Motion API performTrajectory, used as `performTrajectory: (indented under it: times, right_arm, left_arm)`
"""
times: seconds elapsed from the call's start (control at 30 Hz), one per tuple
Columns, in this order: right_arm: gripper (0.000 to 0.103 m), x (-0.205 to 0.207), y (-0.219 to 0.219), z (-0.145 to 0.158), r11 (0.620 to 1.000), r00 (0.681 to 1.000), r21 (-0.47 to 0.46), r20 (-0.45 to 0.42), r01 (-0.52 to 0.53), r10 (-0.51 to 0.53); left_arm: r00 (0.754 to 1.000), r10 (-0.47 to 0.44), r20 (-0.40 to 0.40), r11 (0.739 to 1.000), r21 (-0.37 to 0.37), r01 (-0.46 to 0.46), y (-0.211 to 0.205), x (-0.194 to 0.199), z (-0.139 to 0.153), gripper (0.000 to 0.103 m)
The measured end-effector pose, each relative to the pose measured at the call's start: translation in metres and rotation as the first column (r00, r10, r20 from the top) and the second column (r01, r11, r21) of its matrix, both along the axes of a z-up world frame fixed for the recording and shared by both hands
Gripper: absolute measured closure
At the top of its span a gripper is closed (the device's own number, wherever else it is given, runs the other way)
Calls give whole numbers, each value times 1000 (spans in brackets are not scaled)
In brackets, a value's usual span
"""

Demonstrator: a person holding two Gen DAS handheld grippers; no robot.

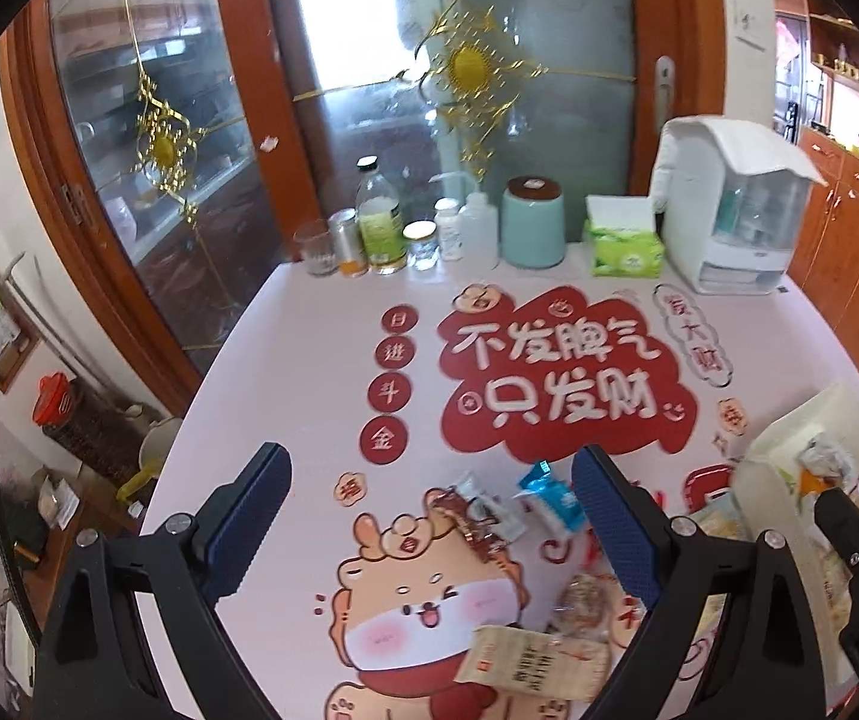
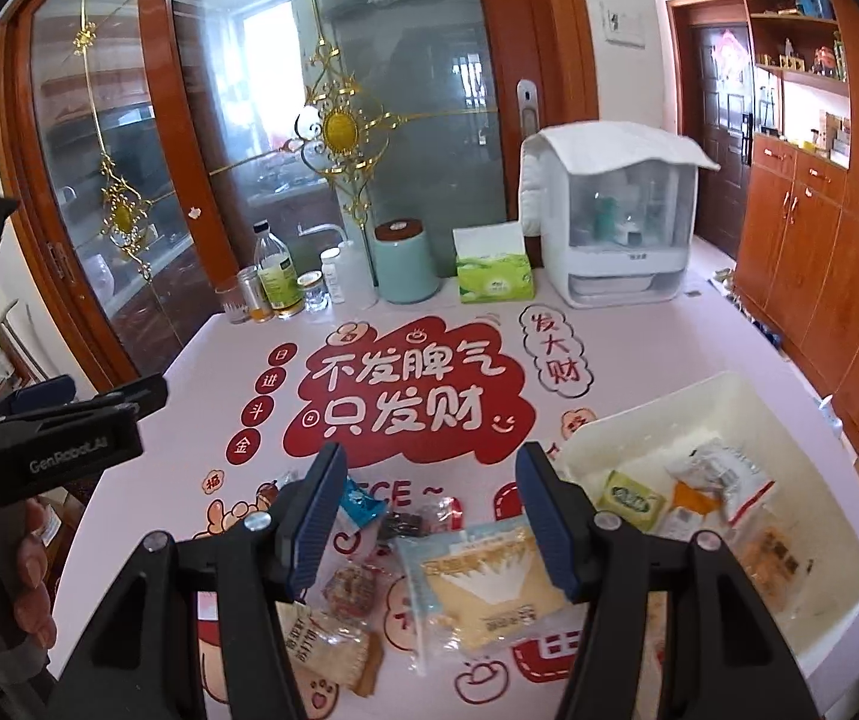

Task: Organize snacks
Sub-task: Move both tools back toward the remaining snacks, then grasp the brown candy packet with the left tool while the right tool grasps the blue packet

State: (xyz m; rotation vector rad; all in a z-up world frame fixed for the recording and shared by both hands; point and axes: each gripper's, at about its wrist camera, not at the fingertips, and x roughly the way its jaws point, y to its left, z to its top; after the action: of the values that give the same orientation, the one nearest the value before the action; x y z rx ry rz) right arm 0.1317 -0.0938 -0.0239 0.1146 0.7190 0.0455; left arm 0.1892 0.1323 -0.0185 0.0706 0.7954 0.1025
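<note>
Blue-padded left gripper point(image 1: 429, 516): jaws spread wide, nothing held, above loose snack packets point(image 1: 489, 510) on the printed tablecloth point(image 1: 309, 324). Right gripper point(image 2: 429, 510): jaws partly open, empty, hanging over a pale yellow snack pack point(image 2: 489, 594) lying on the cloth. Just right of it, the white bin point(image 2: 813, 600) holds several packets. Bottles and a tissue box point(image 2: 494, 276) line the far edge.

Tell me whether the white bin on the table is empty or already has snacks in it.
Partly filled. The white bin holds several packets, among them a green one and an orange one, with bare floor showing behind them.
</note>
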Motion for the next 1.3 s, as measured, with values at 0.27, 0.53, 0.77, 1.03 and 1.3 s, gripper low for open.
performTrajectory:
  times: [0.27,0.53,0.77,1.03,1.3]
  right_arm:
    - [44,23,11,-39,997,992,-41,-112,-61,56]
    - [43,55,3,-90,994,968,15,-228,-107,108]
    - [43,99,46,-120,955,924,-35,-265,-295,275]
    - [43,139,95,-175,894,837,-56,-383,-444,392]
    - [69,152,105,-201,885,811,-51,-429,-463,399]
  left_arm:
    - [996,5,-89,1000,6,-4,27,27,-42,9]
    - [977,16,-213,999,-38,-24,49,51,-99,9]
    - [942,48,-332,991,-100,-85,49,86,-156,9]
    - [901,73,-428,973,-166,-157,50,119,-191,10]
    - [879,63,-473,960,-211,-182,43,131,-205,11]
